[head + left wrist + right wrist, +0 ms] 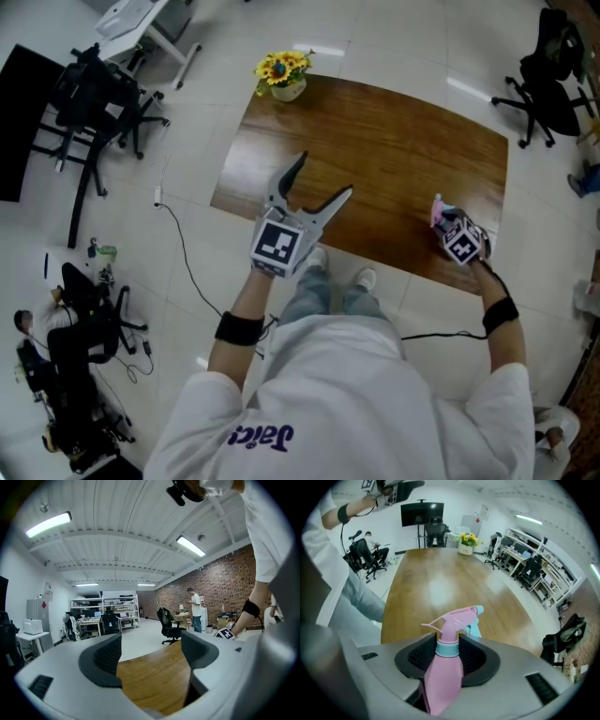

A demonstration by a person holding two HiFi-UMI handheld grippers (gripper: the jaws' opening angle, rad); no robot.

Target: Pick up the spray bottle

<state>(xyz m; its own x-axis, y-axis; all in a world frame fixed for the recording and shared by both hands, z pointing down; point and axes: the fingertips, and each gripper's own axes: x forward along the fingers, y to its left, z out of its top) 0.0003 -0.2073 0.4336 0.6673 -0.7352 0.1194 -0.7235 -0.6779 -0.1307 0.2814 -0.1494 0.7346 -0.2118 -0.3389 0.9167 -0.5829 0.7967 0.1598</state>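
With right claw (449, 644) pinching spray bottle (443, 677) at the collar, hold squeeze firm, lift straight clear of bench (440, 583) beneath it, bottle upright; leave spread, empty left claw (151, 641) aside.

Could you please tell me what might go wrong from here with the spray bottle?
1. The right gripper is shut only on the bottle's narrow neck, so the body may swing or slip out.
2. The trigger sits just past the pads; a shifting grip might press it and spray.
3. The bottle is near the table's edge; if dropped, it could fall to the floor.
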